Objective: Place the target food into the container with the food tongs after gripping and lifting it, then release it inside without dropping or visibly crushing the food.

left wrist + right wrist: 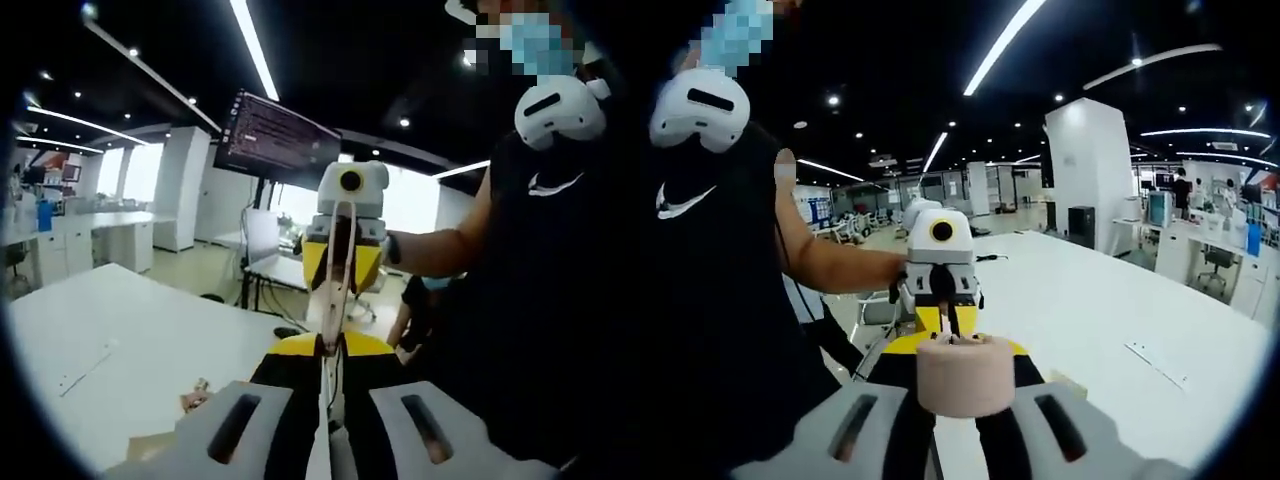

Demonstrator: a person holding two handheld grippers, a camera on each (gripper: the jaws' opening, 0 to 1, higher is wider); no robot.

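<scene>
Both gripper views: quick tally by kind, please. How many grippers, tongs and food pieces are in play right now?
Grippers: 2, the left gripper and the right gripper
Tongs: 1, in the left gripper
Food piece: 1, a pinkish cylinder at the right gripper's jaws
Total: 4

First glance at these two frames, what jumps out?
In the right gripper view, a beige cylinder of food sits between that gripper's jaws, dead centre. In the left gripper view, the left gripper holds thin tongs that rise towards the right gripper, which faces it, with a white table below. A person in a black shirt holds both.
</scene>
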